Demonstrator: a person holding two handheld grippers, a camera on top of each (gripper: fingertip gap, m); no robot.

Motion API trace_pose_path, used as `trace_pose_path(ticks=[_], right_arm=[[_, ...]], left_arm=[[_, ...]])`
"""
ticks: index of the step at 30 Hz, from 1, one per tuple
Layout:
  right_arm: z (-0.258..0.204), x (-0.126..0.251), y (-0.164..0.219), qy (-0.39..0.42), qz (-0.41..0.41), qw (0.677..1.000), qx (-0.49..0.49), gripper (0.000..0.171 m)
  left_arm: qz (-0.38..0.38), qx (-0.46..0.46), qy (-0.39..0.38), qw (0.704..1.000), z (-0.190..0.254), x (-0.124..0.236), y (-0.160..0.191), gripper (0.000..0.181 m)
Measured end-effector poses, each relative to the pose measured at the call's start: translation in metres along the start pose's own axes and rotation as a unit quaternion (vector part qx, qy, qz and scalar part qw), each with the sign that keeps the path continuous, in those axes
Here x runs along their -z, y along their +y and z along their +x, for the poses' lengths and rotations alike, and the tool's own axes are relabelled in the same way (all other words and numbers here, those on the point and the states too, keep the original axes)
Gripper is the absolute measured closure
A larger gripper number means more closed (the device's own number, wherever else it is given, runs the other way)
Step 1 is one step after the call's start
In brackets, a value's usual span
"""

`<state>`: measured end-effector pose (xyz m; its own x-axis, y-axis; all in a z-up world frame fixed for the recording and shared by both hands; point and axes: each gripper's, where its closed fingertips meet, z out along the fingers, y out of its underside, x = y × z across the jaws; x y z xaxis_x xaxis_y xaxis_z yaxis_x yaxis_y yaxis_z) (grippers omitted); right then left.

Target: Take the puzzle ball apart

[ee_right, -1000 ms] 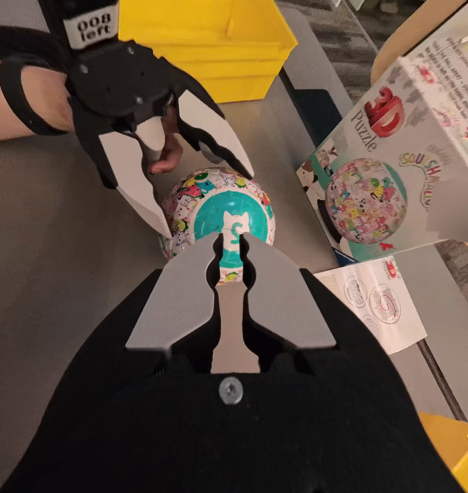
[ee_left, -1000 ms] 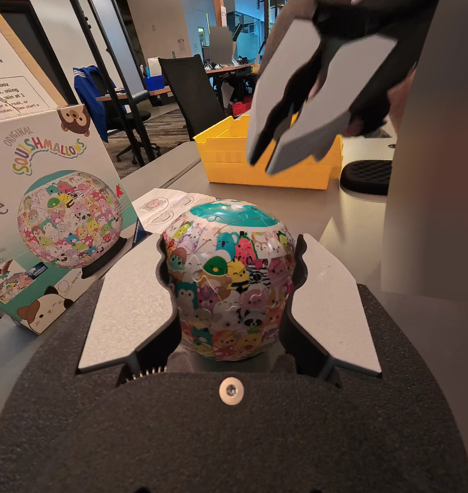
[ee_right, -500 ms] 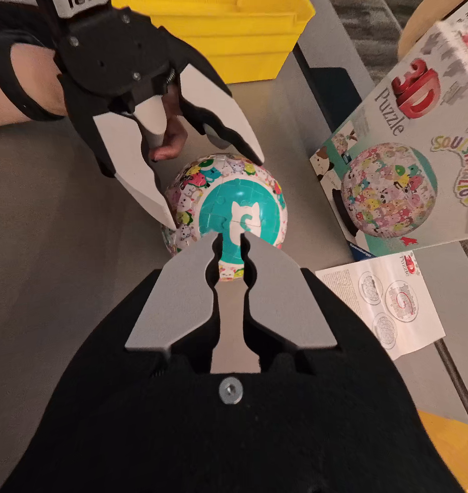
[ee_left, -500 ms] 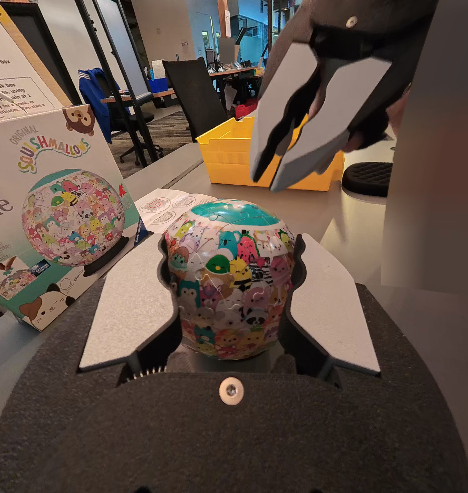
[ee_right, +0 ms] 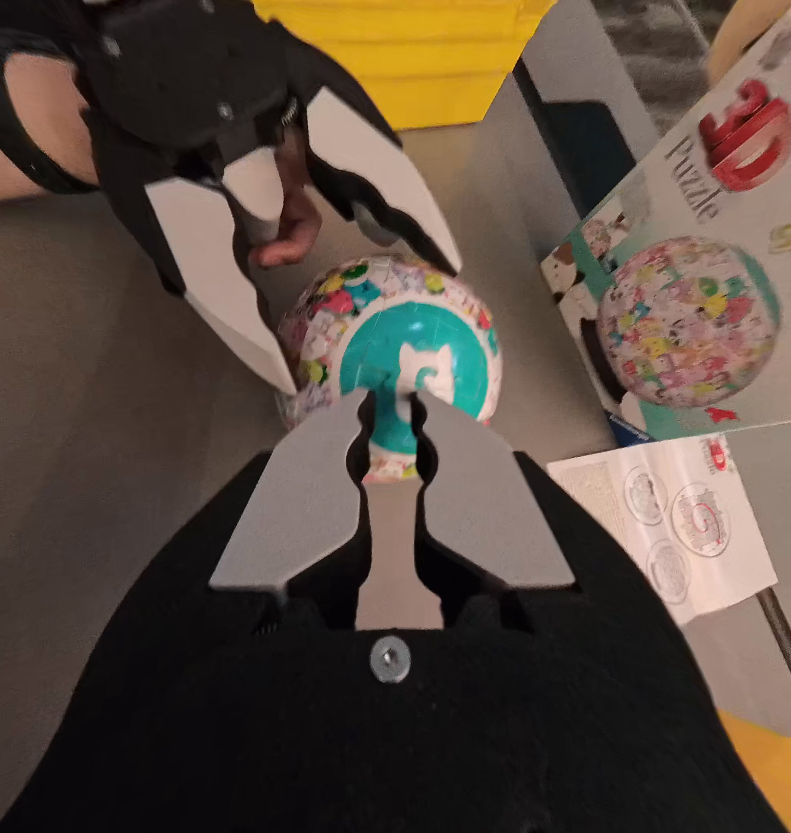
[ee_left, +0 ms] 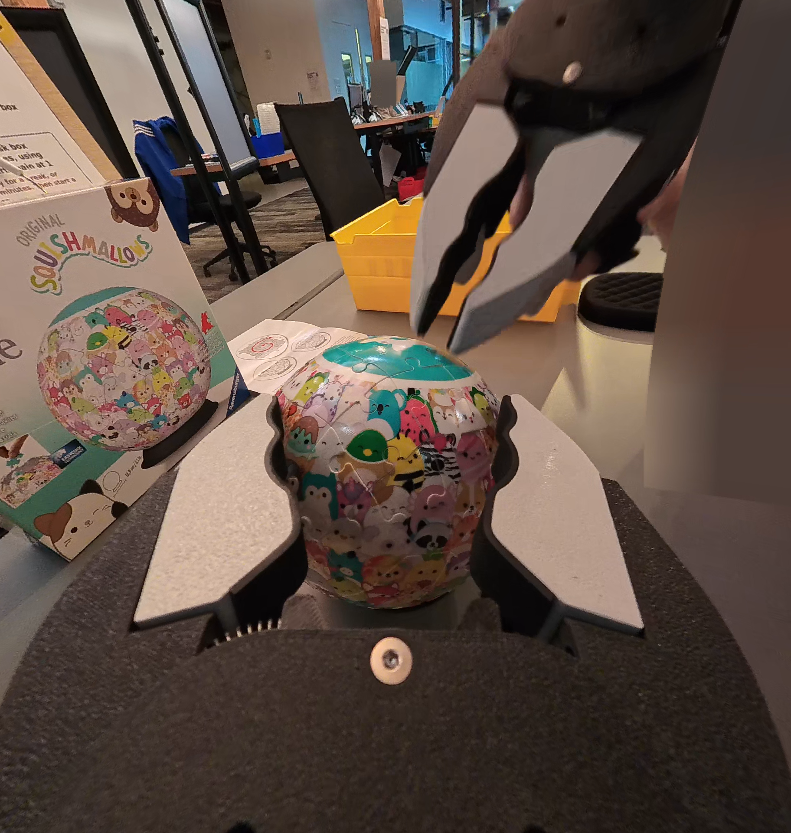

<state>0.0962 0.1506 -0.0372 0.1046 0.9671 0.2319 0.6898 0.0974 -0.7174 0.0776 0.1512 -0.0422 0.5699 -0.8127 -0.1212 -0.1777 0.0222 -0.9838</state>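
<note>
The table (ee_left: 497,356) spreads grey under both my grippers. Beyond my left jaws and off to their left stands the box (ee_left: 92,360), upright, printed with a picture of a ball; in the right wrist view the same box (ee_right: 700,288) lies out past my right jaws to the right. Straight ahead of my left jaws, far behind the ball, sits the yellow bin (ee_left: 375,261); from my right gripper it shows as the bin (ee_right: 411,58) at the far edge, beyond everything else.

The ball (ee_left: 389,478) rests on the table between the two fingers of my left gripper (ee_left: 389,428). My left jaws are spread wide around it, one finger against each flank, holding it at its middle, with its teal cap facing up. From the other side, the ball (ee_right: 398,347) shows that teal cap with a white shape on it, and my left gripper (ee_right: 375,329) reaches down over it from the far side, fingers straddling the ball.

My right gripper (ee_right: 391,396) hangs above the ball with its jaws narrow, only a slim gap between them and nothing in it; the tips sit over the near edge of the teal cap. In the left wrist view my right gripper (ee_left: 438,338) comes down from the upper right, tips just above the cap; whether they touch it I cannot tell.

The leaflet (ee_right: 673,518) lies flat on the table to the right of my right jaws, just below the box. From my left gripper the leaflet (ee_left: 294,351) lies beyond the ball, to its left, beside the box.
</note>
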Motion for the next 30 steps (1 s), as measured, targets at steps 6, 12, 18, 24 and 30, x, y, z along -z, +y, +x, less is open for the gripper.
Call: trace_pose_path(ticks=[6,12,18,24,30], right_arm=[[0.0,0.008,-0.01,0.008,0.021,1.0,-0.002,0.159],[0.002,0.008,-0.01,0.016,0.021,1.0,-0.003,0.159],[0.004,0.009,-0.012,0.015,0.028,0.999,-0.006,0.161],[0.004,0.011,-0.01,0.026,0.022,0.999,-0.003,0.159],[0.004,0.008,-0.012,0.015,0.024,1.0,-0.006,0.16]], left_arm=[[0.0,-0.001,-0.002,1.0,0.0,0.0,0.0,0.09],[0.0,-0.001,-0.003,1.0,0.0,0.0,0.0,0.089],[0.0,-0.001,-0.001,1.0,0.0,0.0,0.0,0.09],[0.0,-0.001,-0.001,1.0,0.0,0.0,0.0,0.089],[0.0,-0.002,-0.002,1.0,0.0,0.0,0.0,0.089]])
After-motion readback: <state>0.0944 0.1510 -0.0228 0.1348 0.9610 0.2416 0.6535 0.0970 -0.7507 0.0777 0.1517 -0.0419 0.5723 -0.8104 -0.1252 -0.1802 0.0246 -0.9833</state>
